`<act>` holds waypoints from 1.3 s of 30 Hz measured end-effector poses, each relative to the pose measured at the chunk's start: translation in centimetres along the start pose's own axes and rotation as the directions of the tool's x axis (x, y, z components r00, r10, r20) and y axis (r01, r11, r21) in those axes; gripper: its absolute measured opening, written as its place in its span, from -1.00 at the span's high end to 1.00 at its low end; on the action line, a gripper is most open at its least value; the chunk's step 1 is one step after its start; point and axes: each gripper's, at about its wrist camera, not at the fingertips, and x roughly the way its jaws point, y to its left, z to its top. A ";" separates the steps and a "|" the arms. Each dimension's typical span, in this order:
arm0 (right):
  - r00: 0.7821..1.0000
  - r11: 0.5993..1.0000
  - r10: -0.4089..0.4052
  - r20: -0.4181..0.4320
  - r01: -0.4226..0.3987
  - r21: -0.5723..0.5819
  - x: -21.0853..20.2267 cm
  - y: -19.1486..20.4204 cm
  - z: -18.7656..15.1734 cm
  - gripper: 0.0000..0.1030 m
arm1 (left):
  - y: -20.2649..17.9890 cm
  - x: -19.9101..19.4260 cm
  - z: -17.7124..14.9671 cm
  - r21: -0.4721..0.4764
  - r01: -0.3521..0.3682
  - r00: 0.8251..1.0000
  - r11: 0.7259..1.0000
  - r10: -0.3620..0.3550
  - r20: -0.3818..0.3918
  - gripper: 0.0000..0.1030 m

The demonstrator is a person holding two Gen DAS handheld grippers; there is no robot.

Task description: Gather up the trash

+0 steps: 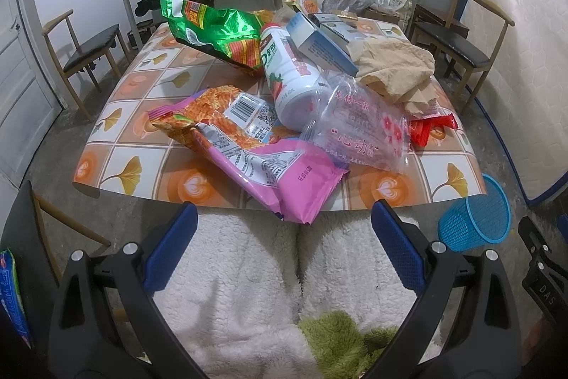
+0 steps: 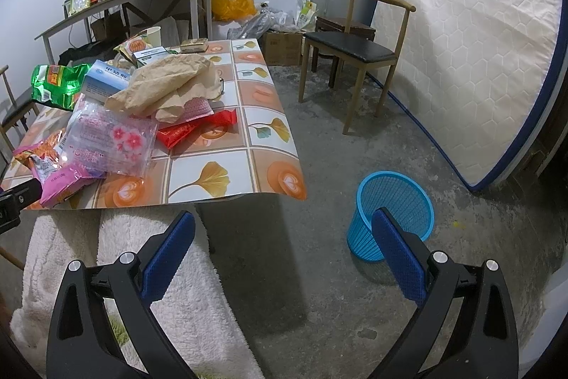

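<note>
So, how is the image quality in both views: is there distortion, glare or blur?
Left wrist view: strong fisheye bending, the table edge curves and the corners are black; glare glints on the green foil bag; objects stay sharp. Right wrist view: same bending, the mattress bows; dim even light, soft shadow under the table beside the blue basket; no motion blur.

Both my tongs spread wide and empty, held low over my lap.

My left tongs [image 1: 284, 226] stand parted, the blue pads [image 1: 170, 251] far from each other with nothing between them, pointing forward above my knees in their white fleecy trousers [image 1: 248, 272]. My right tongs [image 2: 284, 237] are just as wide, pads [image 2: 401, 258] well apart and bare, aimed forward and a little out to my right, past my right knee. In the right view a dark part of my left tongs shows at the left edge.
</note>
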 end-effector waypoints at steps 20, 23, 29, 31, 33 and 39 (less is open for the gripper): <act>1.000 1.000 -0.008 -0.007 0.008 -0.004 0.1 -0.1 0.2 -0.88 | 0.2 0.4 -0.1 0.003 -0.006 1.000 1.000 0.006 -0.019 -0.83; 1.000 1.000 -0.006 -0.010 0.006 0.000 0.2 -0.2 0.1 -0.88 | 0.2 0.5 -0.2 0.003 -0.005 1.000 1.000 0.005 -0.020 -0.83; 0.999 0.999 0.027 -0.025 -0.026 0.033 0.9 -0.2 0.4 -0.88 | 0.7 0.2 0.3 0.009 -0.005 1.000 1.000 0.005 0.020 -0.83; 0.998 0.997 0.062 -0.022 -0.061 0.053 1.2 -0.1 1.0 -0.88 | 1.6 -0.1 0.9 -0.005 -0.007 0.998 1.000 0.007 0.061 -0.83; 0.994 0.991 0.111 -0.009 -0.111 0.073 1.4 0.3 1.9 -0.88 | 2.6 -0.4 1.6 -0.019 -0.016 0.995 1.000 0.018 0.097 -0.83; 0.953 0.940 0.303 0.016 -0.302 0.156 3.0 1.4 4.5 -0.88 | 5.5 -0.4 4.4 -0.055 0.004 0.990 0.998 0.004 0.143 -0.83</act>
